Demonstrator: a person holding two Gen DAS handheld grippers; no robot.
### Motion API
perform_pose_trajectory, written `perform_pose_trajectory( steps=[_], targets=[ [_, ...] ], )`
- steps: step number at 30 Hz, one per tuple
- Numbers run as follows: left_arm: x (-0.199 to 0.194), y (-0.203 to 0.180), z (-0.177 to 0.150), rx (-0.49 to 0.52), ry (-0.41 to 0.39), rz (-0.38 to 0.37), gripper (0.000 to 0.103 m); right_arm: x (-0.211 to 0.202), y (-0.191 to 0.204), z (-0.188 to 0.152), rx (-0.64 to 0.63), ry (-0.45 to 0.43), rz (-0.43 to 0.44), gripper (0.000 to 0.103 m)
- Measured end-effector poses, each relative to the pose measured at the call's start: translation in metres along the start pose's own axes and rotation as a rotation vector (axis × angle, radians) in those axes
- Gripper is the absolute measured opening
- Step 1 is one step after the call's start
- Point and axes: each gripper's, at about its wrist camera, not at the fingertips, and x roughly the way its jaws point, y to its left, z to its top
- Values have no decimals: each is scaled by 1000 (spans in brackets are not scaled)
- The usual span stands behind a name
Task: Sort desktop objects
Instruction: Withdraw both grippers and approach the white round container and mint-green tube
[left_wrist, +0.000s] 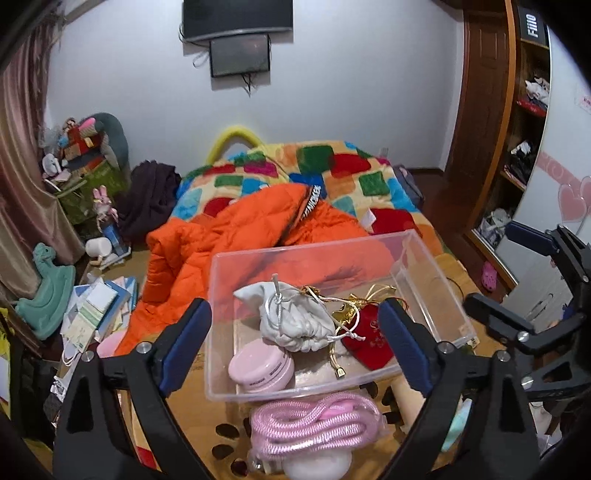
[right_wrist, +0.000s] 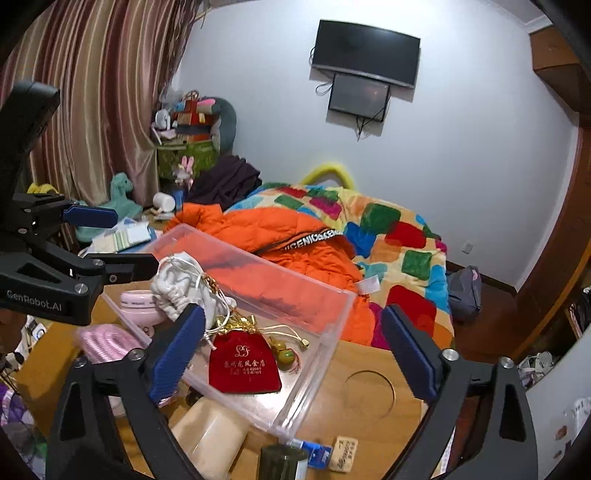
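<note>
A clear plastic box (left_wrist: 432, 291) (right_wrist: 325, 347) sits on a wooden desk (right_wrist: 369, 413). Inside it lie a white drawstring pouch (left_wrist: 295, 325) (right_wrist: 177, 288), a red velvet pouch (left_wrist: 369, 343) (right_wrist: 242, 362), a pink round case (left_wrist: 260, 369) (right_wrist: 138, 302) and gold cords (left_wrist: 345, 314). A pink coiled rope (left_wrist: 314, 424) (right_wrist: 105, 341) lies in front of the box. My left gripper (left_wrist: 295, 347) is open and empty above the box's near side. My right gripper (right_wrist: 291, 354) is open and empty over the red pouch.
A beige cylinder (right_wrist: 210, 432), a dark jar (right_wrist: 282, 461), a blue-white packet (right_wrist: 317, 452) and a small tag (right_wrist: 345, 454) lie near the desk's front. Behind the desk is a bed with an orange jacket (left_wrist: 240, 236). Books (left_wrist: 96, 314) are stacked at left.
</note>
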Motion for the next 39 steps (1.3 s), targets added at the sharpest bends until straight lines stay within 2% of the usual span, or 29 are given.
perform_pose_trajectory(
  steps=[6,10,18,29,33,39],
  targets=[
    [-28,6,-16,-10,-34,27,93,-37,2,-14,1,-64,-21,102],
    [-44,13,-29,-36,-55,36,94,-51,5,-29,-17,-91,-53,102],
    [-54,17,-66,-62,-66,51,97,-65,17,-62,-18,-91,-84,102],
    [-39,7,-137,-106,23,24,97,-65,19,-117,130,-32,-42,102],
    [-30,2,-158,-130,64,23,97,-67,30,-136,104,-23,-48,102],
    [-14,-8,-179,-172,117,-7,97,-62,50,-161,46,16,21,102]
  ],
)
